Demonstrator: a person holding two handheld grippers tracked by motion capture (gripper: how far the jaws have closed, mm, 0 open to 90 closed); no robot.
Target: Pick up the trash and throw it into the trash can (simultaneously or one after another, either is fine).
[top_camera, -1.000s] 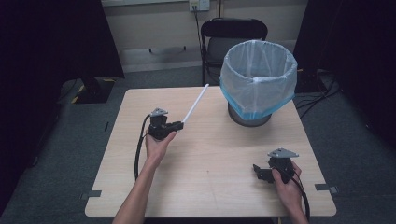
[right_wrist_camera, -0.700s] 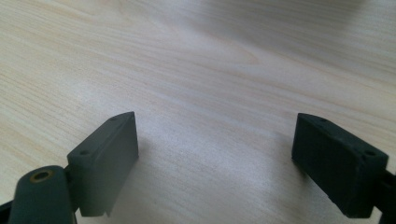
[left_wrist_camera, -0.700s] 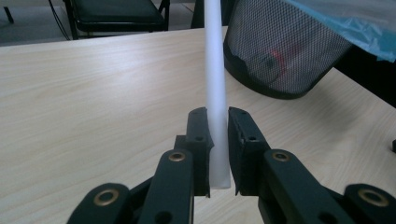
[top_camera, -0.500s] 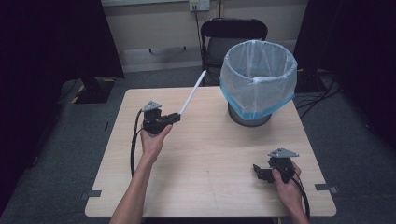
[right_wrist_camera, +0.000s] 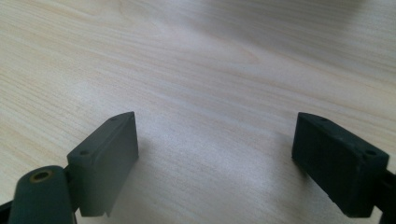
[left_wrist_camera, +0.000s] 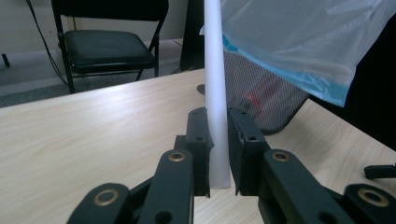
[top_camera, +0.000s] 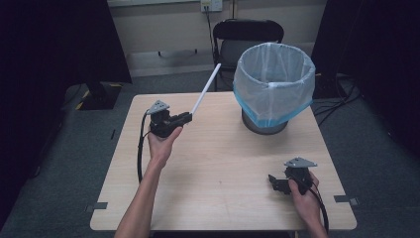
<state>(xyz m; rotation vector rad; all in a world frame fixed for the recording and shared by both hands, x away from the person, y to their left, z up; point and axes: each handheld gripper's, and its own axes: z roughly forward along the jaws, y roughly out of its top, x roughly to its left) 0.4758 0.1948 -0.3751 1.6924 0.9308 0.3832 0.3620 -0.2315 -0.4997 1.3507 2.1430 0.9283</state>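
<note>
- Black jaws of the right gripper point(top_camera: 277, 183) stand wide apart with nothing between them, low at the lower right of the high view, over the pale wood table point(top_camera: 223, 168); the right gripper view shows bare tabletop in the gap.
- At centre left of the high view, the left gripper point(top_camera: 186, 117) is clenched on the lower end of a white tube point(top_camera: 205, 89), held in a hand point(top_camera: 161, 144) above the table.
- In the left gripper view the tube point(left_wrist_camera: 215, 93) stands upright between both pads, its end just below them.
- The tube slants toward the upper centre of the high view, its far tip near the bin.
- Farther back, upper right of centre, a mesh waste bin point(top_camera: 273, 89) lined with a white-and-blue bag stands on the table; a black chair point(top_camera: 247, 39) sits behind it.
</note>
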